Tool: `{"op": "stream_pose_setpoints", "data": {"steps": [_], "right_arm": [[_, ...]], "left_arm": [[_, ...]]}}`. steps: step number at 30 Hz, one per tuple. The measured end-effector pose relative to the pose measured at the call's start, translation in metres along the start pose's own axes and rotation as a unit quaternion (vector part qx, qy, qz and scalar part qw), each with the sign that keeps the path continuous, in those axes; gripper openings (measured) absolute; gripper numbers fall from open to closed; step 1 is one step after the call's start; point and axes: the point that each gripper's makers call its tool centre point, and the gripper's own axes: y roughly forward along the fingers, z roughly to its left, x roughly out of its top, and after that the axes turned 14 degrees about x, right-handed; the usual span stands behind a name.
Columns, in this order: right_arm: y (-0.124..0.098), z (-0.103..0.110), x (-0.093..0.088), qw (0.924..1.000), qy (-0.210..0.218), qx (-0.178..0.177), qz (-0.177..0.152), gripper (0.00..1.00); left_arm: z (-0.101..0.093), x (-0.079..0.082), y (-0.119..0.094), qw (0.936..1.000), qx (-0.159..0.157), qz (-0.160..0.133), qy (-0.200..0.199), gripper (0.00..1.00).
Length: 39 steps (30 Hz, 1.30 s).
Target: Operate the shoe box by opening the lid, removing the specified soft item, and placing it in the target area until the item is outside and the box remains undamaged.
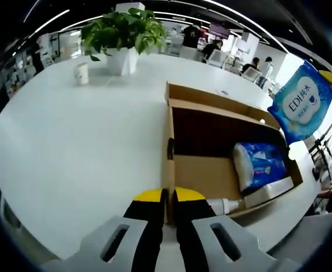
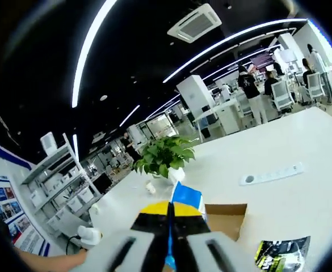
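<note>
the shoe box lies open, left gripper pinching its near wall, right gripper clamped on the lifted blue wipes pack, placing left to do.

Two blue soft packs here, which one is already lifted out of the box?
The wipes pack marked EDI, held up in the air to the right of the box. The other blue pack lies inside the box.
</note>
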Motion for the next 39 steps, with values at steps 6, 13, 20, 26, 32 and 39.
{"op": "stream_pose_setpoints", "data": {"steps": [6, 13, 20, 26, 32, 39], "right_arm": [[-0.020, -0.011, 0.003, 0.9997, 0.002, -0.021, -0.011, 0.00], [-0.037, -0.026, 0.002, 0.9989, 0.003, -0.043, -0.016, 0.00], [-0.044, -0.039, 0.001, 0.9982, 0.005, -0.056, -0.022, 0.00], [-0.046, -0.045, 0.004, 0.9977, 0.008, -0.061, -0.029, 0.00], [-0.049, -0.042, 0.010, 0.9976, 0.014, -0.056, -0.040, 0.00], [-0.056, -0.046, 0.015, 0.9971, 0.012, -0.060, -0.047, 0.00]], "left_arm": [[0.000, 0.000, 0.001, 1.0000, 0.001, 0.000, 0.000, 0.03], [0.001, 0.000, 0.000, 1.0000, 0.001, 0.000, 0.001, 0.03], [0.000, 0.000, 0.000, 1.0000, 0.001, 0.000, 0.000, 0.03], [0.000, 0.000, 0.000, 1.0000, 0.001, 0.000, 0.000, 0.03], [0.001, 0.000, 0.000, 1.0000, 0.000, 0.001, 0.000, 0.03], [0.001, 0.000, 0.000, 1.0000, 0.000, 0.002, 0.000, 0.03]]}}
